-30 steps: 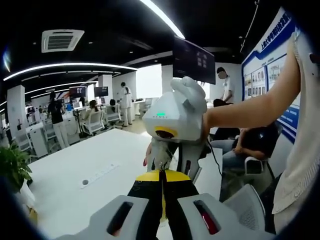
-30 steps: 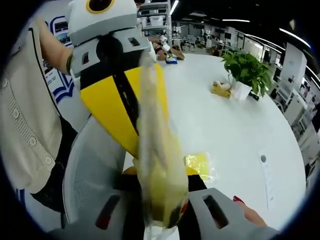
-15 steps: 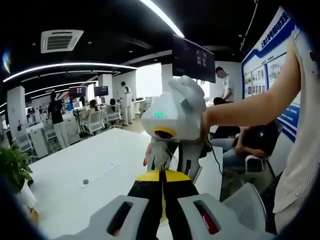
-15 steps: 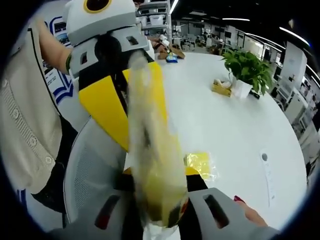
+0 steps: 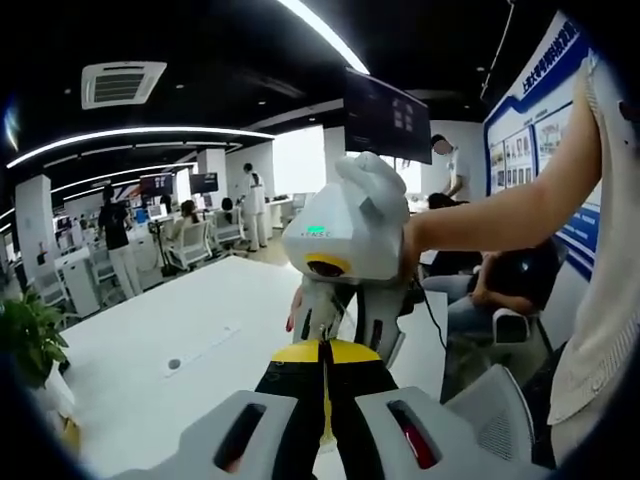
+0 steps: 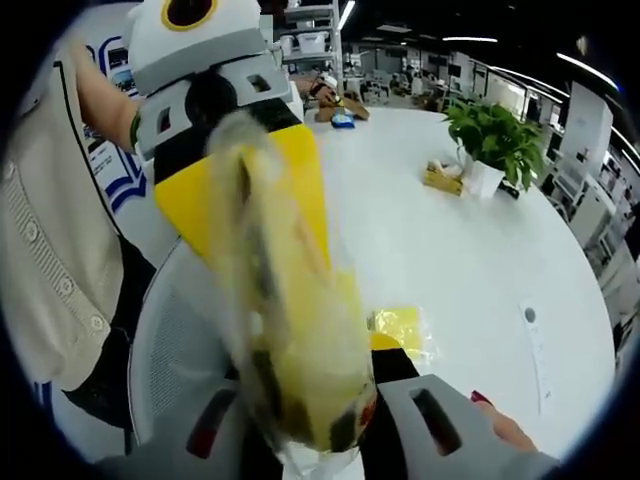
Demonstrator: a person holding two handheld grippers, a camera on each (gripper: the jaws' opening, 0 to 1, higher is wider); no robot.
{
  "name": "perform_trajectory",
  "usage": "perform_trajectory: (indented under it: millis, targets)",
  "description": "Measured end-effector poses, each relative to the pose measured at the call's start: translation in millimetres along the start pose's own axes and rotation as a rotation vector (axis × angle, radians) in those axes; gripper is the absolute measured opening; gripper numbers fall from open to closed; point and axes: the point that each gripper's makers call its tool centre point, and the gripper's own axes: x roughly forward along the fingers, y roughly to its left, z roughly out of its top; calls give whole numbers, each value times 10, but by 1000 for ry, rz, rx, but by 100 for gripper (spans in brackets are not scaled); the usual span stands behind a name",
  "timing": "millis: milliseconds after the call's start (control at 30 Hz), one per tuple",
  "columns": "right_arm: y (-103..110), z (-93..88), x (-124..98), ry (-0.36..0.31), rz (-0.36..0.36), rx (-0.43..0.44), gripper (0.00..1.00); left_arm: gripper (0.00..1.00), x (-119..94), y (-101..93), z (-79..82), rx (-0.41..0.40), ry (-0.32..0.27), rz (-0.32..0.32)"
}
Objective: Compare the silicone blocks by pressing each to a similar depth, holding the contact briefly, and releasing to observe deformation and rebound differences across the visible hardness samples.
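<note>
1. Right gripper [image 6: 310, 420]: jaws closed on a clear bag [image 6: 285, 330] holding a yellow silicone block; it looks soft, light and slippery.
2. Left gripper [image 5: 322, 400]: jaws pressed together, apparently pinching the bag's far end.
3. Second bagged block [image 6: 403, 330] lies on the bench [image 6: 470, 250].

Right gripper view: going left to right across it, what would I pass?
Person's cream sleeve → other gripper's yellow jaws with a clear plastic bag hanging in front → yellow packet on the white table → potted plant.
</note>
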Motion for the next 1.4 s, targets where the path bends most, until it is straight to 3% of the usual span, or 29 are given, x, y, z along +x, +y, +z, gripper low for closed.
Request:
perform_trajectory:
  millis: [1400]
  targets:
    - [-25,-13,10,5,-28,-34,29,0,-2,16,-10,-2,5,18]
